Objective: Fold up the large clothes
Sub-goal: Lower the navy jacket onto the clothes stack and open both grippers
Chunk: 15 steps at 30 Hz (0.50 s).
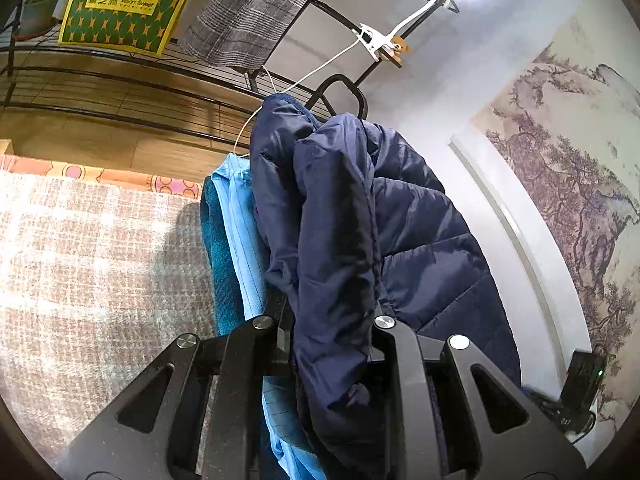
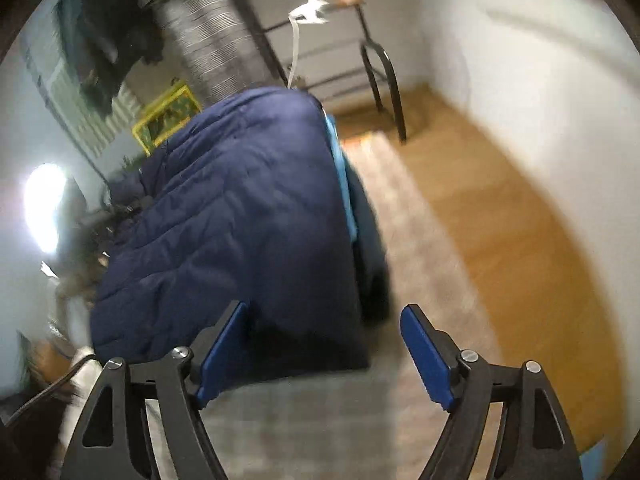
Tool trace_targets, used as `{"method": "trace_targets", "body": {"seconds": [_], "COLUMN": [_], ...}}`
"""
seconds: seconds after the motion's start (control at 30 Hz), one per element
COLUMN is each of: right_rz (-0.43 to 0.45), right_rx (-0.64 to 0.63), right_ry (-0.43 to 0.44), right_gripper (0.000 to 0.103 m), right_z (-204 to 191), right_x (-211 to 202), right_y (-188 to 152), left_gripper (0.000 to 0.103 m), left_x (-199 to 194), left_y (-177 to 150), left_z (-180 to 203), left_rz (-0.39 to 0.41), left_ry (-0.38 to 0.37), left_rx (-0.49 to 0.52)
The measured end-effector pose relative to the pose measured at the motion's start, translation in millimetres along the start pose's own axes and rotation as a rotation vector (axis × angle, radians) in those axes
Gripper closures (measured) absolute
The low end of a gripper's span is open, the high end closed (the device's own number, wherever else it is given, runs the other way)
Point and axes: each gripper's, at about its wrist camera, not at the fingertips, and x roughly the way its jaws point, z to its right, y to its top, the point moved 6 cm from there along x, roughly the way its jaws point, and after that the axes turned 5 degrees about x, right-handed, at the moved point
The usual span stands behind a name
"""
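Observation:
A navy quilted puffer jacket [image 1: 360,216] lies on top of a stack of a light blue garment [image 1: 240,232] and a teal one [image 1: 218,248]. My left gripper [image 1: 330,332] is shut on a fold of the navy jacket, which bunches between its fingers. In the right wrist view the folded navy jacket [image 2: 240,216] sits on the light blue garment [image 2: 340,168]. My right gripper [image 2: 324,336] is open with blue pads [image 2: 424,348], its left finger against the jacket's near edge, nothing held. That view is motion blurred.
The stack rests on a pink-grey checked cloth [image 1: 88,264] [image 2: 328,420]. A black wire rack [image 1: 120,92] with a grey plaid cloth [image 1: 256,8] and a yellow-green bag [image 1: 128,0] stands behind. Wooden floor [image 2: 500,216] and white wall [image 2: 540,80] lie to the right.

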Motion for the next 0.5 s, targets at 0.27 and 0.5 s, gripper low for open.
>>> {"method": "trace_targets", "body": {"seconds": [0.27, 0.5], "right_rz": [0.065, 0.067], "right_rx": [0.004, 0.021], "right_ry": [-0.011, 0.029], "right_gripper": [0.073, 0.076], "right_z": [-11, -22], "right_x": [21, 9], "right_y": [18, 4], "left_gripper": [0.075, 0.062], "left_x": [13, -12], "left_y": [10, 30], "left_z": [-8, -11], "left_rz": [-0.011, 0.025], "left_ry": [0.049, 0.127], "left_rx": [0.01, 0.04]}}
